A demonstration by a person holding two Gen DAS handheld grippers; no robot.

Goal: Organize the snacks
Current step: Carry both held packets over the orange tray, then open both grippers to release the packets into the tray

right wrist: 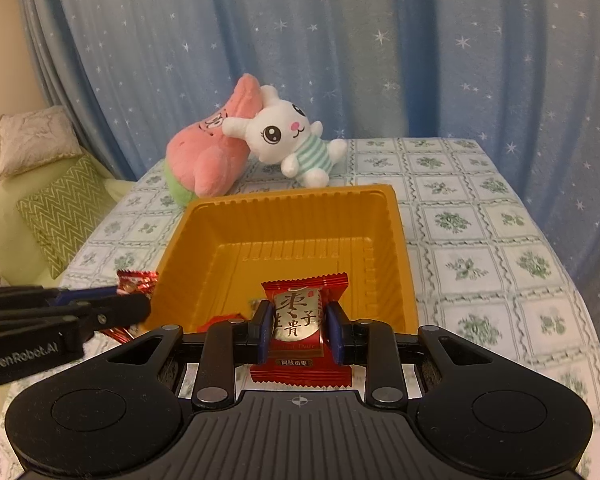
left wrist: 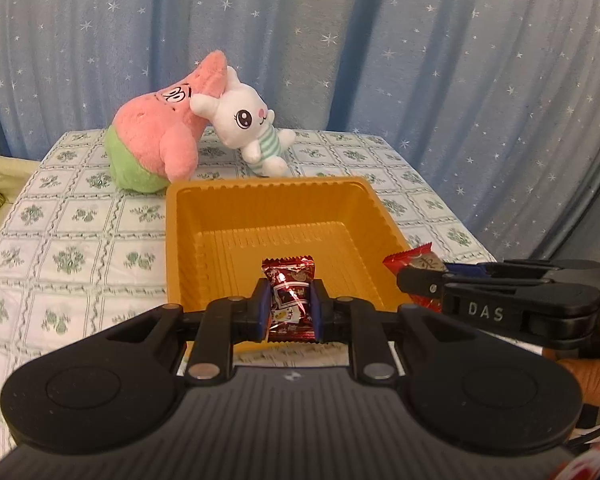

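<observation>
Snacks are riding in both tools at once, each one poised at the near rim of the orange tray (left wrist: 260, 204), which is sitting on the worktop (left wrist: 80, 232) toward its near edge.

Looking along the left tool (left wrist: 290, 312), its pads are clamped together on a dark red foil snack packet (left wrist: 288, 284), squeezing the wrapper across its middle while the crimped top edge is sticking up over the tray's near wall. Off to the side, the right tool (left wrist: 410, 278) is reaching in beside the tray's near right corner with a red wrapper pinched at its tip. Toward the far edge, a pink plush (left wrist: 160, 136) and a white bunny plush (left wrist: 252, 128) are leaning on each other, well apart from the work.

Looking along the right tool (right wrist: 296, 332), it is gripping a red date candy packet (right wrist: 300, 320) by its plump centre, pads pressing on either side. The tray (right wrist: 300, 216) is lying open just ahead, and something red is peeking at its near inner edge, too hidden to identify. The left tool (right wrist: 136, 304) is hovering at the tray's near left corner.

These packets are looking light, crinkly and slick, so a hold across the padded middle seems safer than the thin crimped ends, which could slip.
</observation>
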